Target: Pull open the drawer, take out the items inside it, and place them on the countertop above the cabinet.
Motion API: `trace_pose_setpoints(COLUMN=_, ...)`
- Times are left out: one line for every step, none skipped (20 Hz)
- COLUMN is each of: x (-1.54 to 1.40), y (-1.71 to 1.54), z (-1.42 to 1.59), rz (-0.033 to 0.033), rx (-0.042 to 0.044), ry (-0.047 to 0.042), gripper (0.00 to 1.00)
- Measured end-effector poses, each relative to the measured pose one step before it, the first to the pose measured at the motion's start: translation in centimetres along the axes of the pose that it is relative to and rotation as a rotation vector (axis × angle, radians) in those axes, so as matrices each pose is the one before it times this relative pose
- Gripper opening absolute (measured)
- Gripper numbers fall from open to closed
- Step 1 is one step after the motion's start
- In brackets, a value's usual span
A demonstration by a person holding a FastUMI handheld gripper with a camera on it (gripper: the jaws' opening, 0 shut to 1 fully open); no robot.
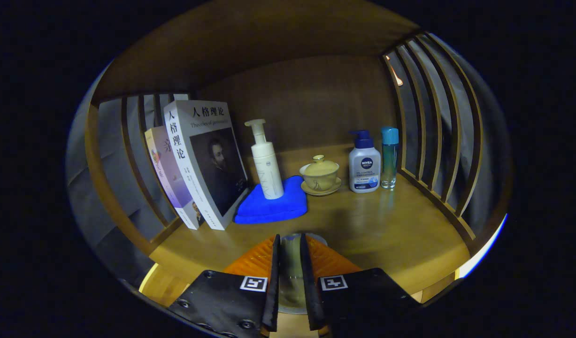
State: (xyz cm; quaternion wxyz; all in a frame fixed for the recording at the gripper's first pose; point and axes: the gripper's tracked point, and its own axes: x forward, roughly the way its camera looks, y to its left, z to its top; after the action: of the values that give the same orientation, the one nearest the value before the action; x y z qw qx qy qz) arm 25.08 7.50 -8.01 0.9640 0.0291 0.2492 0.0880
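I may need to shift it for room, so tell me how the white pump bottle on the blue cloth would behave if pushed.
The white pump bottle is tall and narrow, so it would probably tip. It stands on a soft blue cloth, likely an unsteady footing. The gripper is closed on a clear glass-like item, so nudging would be awkward.

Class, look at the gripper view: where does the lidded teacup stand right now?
The lidded teacup stands on its saucer on the wooden countertop, beyond the gripper, between the blue cloth and the grey pump bottle.
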Motion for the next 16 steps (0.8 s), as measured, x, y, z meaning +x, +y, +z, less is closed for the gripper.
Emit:
trace_pose_setpoints(x=-0.085, y=0.004, z=-0.015, rz=0.00093, rx=-0.01070, ry=-0.00306, gripper=0.27)
trace_pose_setpoints(x=-0.176, y=0.160, z=0.153, rz=0.00204, rx=-0.01590, ry=-0.01040, gripper=0.41)
trace_pose_setpoints(x=-0.333, y=0.013, z=0.313, rz=-0.00401, rx=-0.02031, ry=-0.01872, gripper=0.56)
trace_pose_setpoints(x=-0.461, y=-0.327, z=0.559, rz=-0.01560, rx=-0.02454, ry=-0.02727, gripper=0.70)
trace_pose_setpoints(x=0.021, y=-0.007, z=0.435, rz=-0.00856, rx=-0.01758, ry=-0.03428, gripper=0.84)
trace_pose_setpoints(x=-1.313, y=0.127, z=0.819, rz=-0.00624, rx=-0.01894, ry=-0.02884, gripper=0.99)
trace_pose_setpoints(x=-0.689, y=0.414, z=0.424, rz=0.00867, rx=-0.01561, ry=-0.01989, gripper=0.98)
trace_pose_setpoints(x=-1.219, y=0.403, z=0.364, rz=0.00996, rx=-0.01438, ry=-0.01527, gripper=0.98)
trace_pose_setpoints(x=-1.220, y=0.418, z=0.335, rz=0.00832, rx=-0.01472, ry=-0.01752, gripper=0.98)
trace_pose_setpoints(x=-1.302, y=0.394, z=0.242, rz=0.00659, rx=-0.01124, ry=-0.01948, gripper=0.98)
trace_pose_setpoints(x=-1.325, y=0.485, z=0.348, rz=0.00563, rx=-0.00268, ry=-0.02232, gripper=0.98)
trace_pose_setpoints(x=-1.125, y=0.601, z=0.294, rz=0.00761, rx=0.00324, ry=-0.02000, gripper=0.98)
trace_pose_setpoints(x=-1.178, y=0.641, z=0.231, rz=0.00936, rx=0.00655, ry=-0.01912, gripper=0.98)
trace_pose_setpoints(x=-1.064, y=0.525, z=0.146, rz=0.00635, rx=0.00111, ry=-0.01740, gripper=0.98)
trace_pose_setpoints(x=-1.060, y=0.303, z=0.123, rz=-0.00300, rx=-0.00706, ry=-0.01964, gripper=0.98)
trace_pose_setpoints(x=-1.162, y=0.180, z=0.119, rz=-0.00627, rx=-0.01255, ry=-0.01994, gripper=0.98)
